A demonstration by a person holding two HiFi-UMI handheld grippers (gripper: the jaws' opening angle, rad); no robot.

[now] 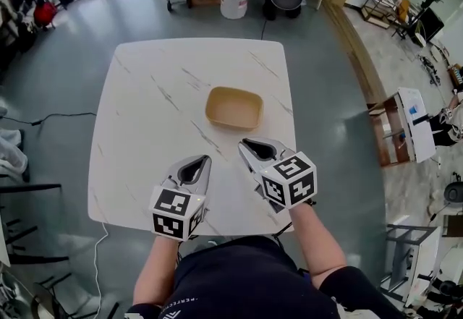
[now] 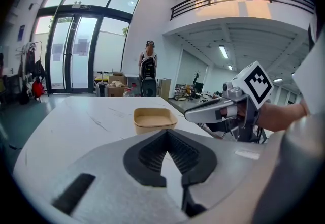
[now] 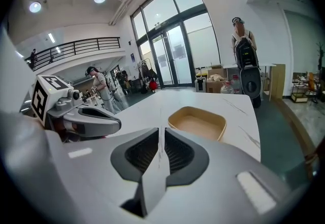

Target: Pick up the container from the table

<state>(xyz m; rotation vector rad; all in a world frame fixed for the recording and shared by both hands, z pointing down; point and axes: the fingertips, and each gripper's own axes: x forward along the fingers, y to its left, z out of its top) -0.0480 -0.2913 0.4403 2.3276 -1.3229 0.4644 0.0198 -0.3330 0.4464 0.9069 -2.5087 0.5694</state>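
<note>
Ahead on the surface (image 1: 145,108) lies the container (image 1: 234,108), long side crosswise; the right tongs (image 1: 246,143), barely parted and empty, are nearer than the closed, empty left tongs (image 1: 207,159).

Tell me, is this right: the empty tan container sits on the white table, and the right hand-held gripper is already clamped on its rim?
Not quite. The right hand-held gripper is not clamped on the container: it hangs short of it, not touching, with nothing between its jaws, as the head view shows. The container is indeed empty and tan, on the white table.
</note>
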